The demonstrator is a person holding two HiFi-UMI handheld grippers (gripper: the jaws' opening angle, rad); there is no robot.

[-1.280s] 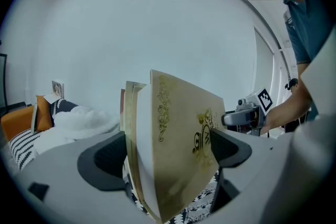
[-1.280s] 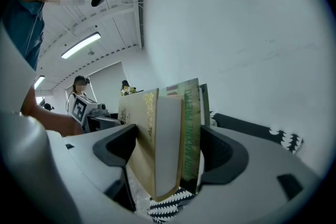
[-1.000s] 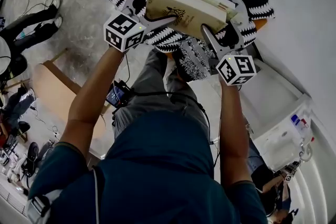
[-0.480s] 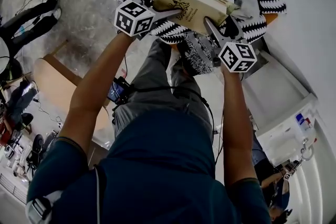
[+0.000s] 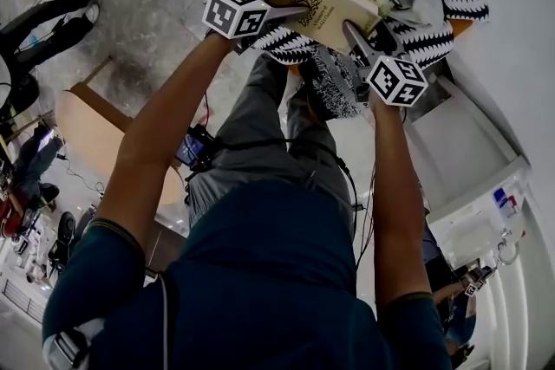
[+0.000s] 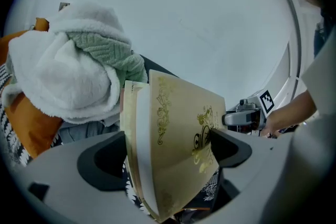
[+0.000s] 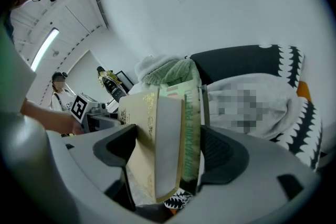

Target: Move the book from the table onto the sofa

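Book (image 5: 323, 0) had moved further over sofa (image 5: 451, 9); left gripper (image 6: 168, 147) and right gripper (image 7: 167, 152) clamped its opposite ends. Looked stiff, fairly light, covers probably slippery.

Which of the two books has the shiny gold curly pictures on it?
The tan book, lying on top in the head view. The other book clamped with it shows a green spine with lettering.
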